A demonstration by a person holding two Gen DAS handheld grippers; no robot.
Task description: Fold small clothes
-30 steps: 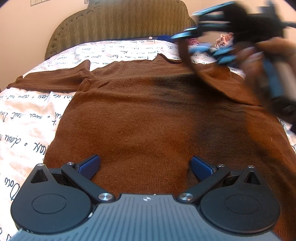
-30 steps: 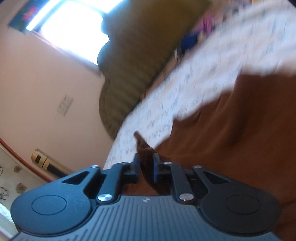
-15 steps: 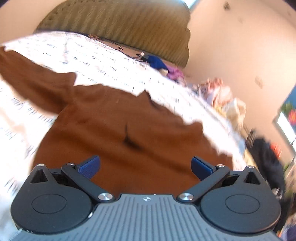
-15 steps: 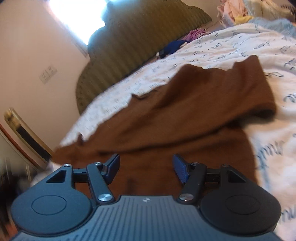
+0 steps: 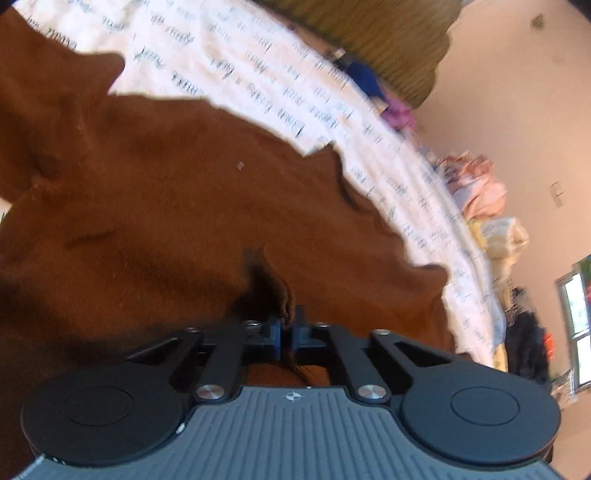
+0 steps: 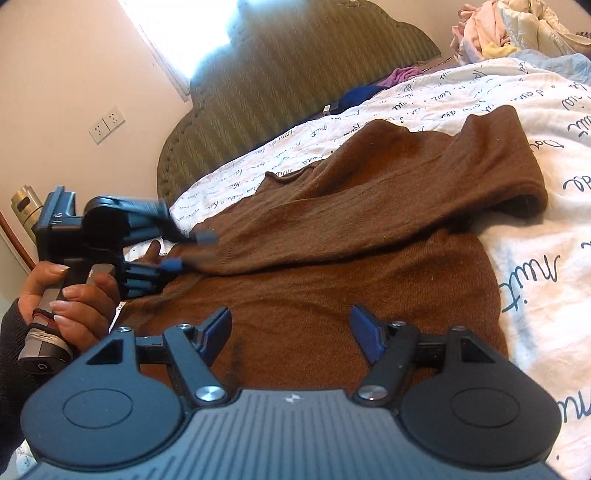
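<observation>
left gripper (image 5: pixel 287 329) now pinching brown sweater (image 5: pixel 155 206), sleeve folded across.

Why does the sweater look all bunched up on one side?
One sleeve of the brown sweater lies folded across the body, its cuff end humped up on the bedsheet. The left tool pinches a ridge of fabric, puckering it. Nothing looks torn or spilled.

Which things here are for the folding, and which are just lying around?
For the folding:
- brown sweater
- left tool, pinching the sweater
- right tool, open above it

Just lying around:
- clothes pile
- blue garment
- purple cloth
- wall sockets
</observation>
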